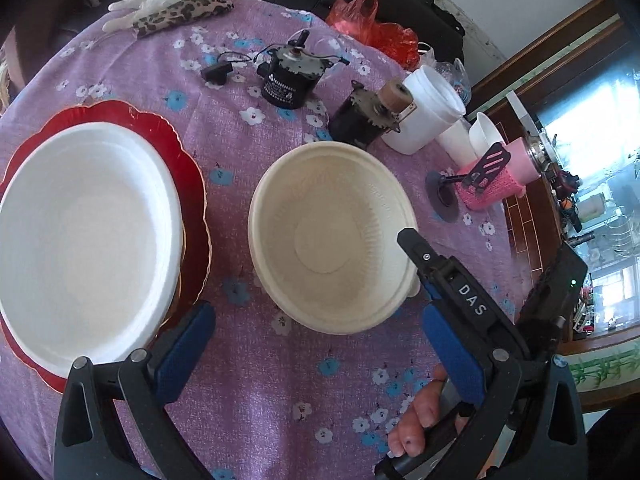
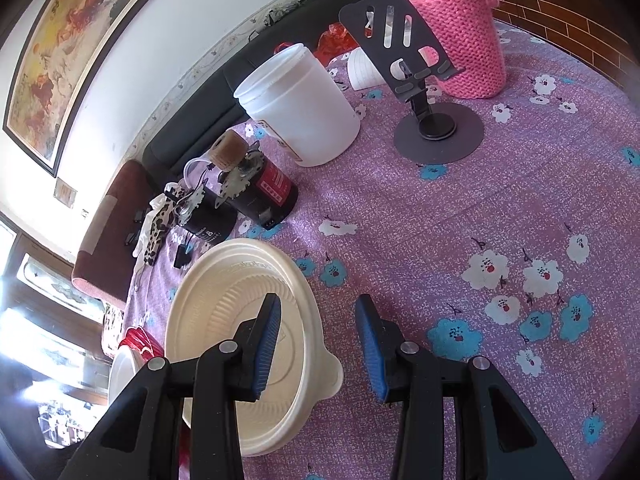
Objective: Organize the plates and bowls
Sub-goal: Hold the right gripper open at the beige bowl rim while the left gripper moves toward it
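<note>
A cream disposable bowl [image 1: 332, 236] stands upright in the middle of the purple flowered tablecloth. My right gripper [image 2: 318, 299] straddles the bowl's [image 2: 240, 320] near rim, one finger inside and one outside. Its pads stand apart from the rim, so it is open. In the left wrist view it reaches in from the right with a hand behind it. To the bowl's left a white plate [image 1: 84, 232] lies on a red scalloped plate [image 1: 160, 128]. My left gripper [image 1: 316, 312] hovers wide open over the bowl's near side and holds nothing.
Behind the bowl stand two black motors [image 1: 286, 80] [image 1: 360, 120], a white jar [image 1: 428, 108], a phone stand [image 1: 460, 184] and a pink knitted cup [image 1: 504, 176]. A red plastic bag [image 1: 372, 28], gloves and a leopard cloth [image 1: 180, 16] lie at the far edge.
</note>
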`<state>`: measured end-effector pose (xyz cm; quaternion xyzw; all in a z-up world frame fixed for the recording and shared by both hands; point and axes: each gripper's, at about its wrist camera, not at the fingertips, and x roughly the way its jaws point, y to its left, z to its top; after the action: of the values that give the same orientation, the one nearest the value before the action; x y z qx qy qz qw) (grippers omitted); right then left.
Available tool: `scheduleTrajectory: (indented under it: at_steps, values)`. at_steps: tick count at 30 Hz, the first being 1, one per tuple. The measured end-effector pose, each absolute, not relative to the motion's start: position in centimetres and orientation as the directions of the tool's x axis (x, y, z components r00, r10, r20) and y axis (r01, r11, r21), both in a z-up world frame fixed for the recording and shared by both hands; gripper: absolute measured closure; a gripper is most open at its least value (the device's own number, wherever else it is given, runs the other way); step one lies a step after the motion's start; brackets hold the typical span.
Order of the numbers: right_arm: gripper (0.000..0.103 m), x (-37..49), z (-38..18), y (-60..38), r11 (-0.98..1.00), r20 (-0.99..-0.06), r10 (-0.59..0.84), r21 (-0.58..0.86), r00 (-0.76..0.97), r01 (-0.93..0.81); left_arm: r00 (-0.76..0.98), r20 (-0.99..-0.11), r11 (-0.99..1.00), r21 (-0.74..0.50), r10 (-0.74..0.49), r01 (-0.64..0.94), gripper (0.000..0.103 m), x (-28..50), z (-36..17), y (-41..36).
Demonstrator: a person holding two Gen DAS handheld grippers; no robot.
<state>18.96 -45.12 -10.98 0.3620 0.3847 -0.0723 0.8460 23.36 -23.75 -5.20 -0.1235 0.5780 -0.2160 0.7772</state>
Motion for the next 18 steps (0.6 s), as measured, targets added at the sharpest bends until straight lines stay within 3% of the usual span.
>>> scheduleTrajectory:
  at_steps: [9, 14, 18]
  values:
    - [0.061, 19.2, -11.2, -45.0, 0.728, -0.708, 0.160, 0.556, 0.688, 0.402, 0.173, -0.864, 0.881, -0.455, -0.473, 0.133, 0.000, 24.5, -8.9, -24.5]
    - [0.061, 19.2, -11.3, -45.0, 0.726, -0.709, 0.161, 0.557, 0.686, 0.404, 0.256, -0.844, 0.882, -0.454, -0.472, 0.129, 0.000, 25.0, -8.7, -24.9]
    - [0.062, 19.2, -11.4, -45.1, 0.722, -0.707, 0.160, 0.560, 0.689, 0.407, 0.225, -0.782, 0.814, -0.561, -0.581, 0.151, 0.001, 24.9, -8.4, -25.2]
